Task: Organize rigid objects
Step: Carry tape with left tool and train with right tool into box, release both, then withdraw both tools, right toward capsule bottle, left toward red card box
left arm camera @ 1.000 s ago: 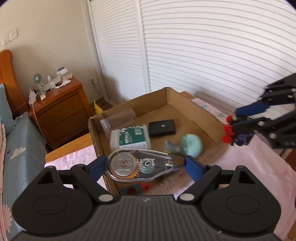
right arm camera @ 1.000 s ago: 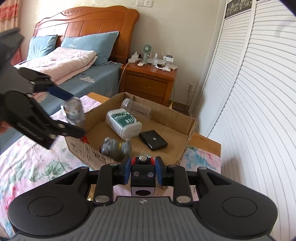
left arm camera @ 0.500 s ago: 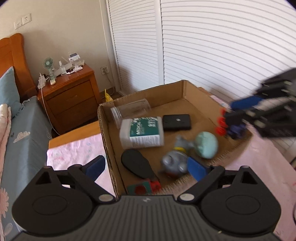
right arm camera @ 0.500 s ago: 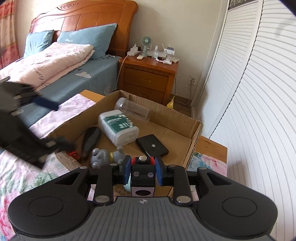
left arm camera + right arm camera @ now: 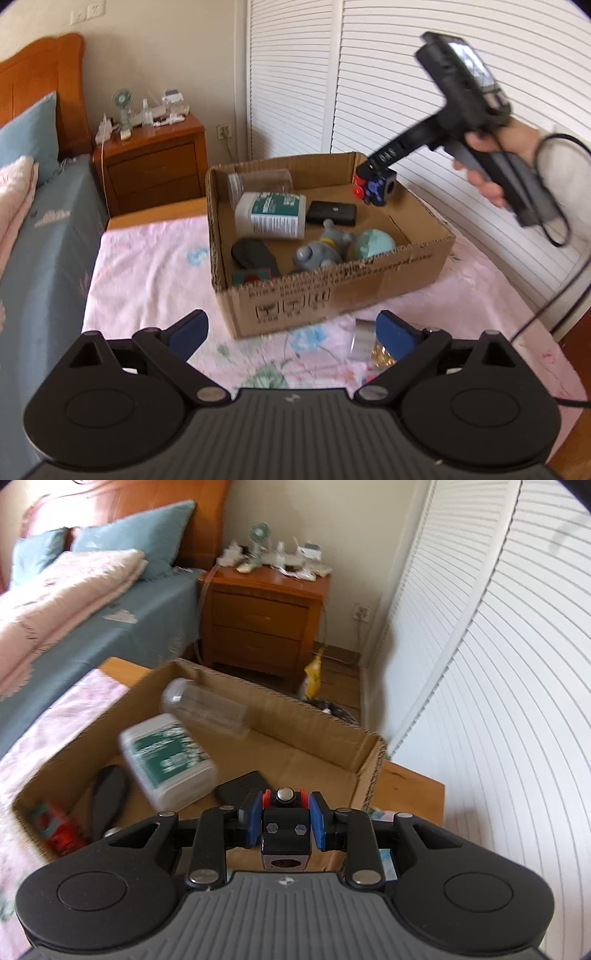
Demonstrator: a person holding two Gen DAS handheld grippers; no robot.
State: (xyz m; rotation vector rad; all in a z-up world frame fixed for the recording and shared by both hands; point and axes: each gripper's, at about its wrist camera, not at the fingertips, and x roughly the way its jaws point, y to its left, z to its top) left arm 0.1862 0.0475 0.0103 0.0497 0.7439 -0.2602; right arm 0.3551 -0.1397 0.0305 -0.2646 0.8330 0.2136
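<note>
Left wrist view: the left gripper [image 5: 291,332] hangs wide open and empty over the pink floral cloth [image 5: 147,273], just before the brown cardboard box [image 5: 332,291].

Right wrist view: the right gripper [image 5: 283,821] clamps a small black cube with red knobs [image 5: 284,830] above the box's near right corner [image 5: 369,768].

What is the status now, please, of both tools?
Left tool open, empty. Right tool shut on black cube, above cardboard box. Nothing blocking.
</note>
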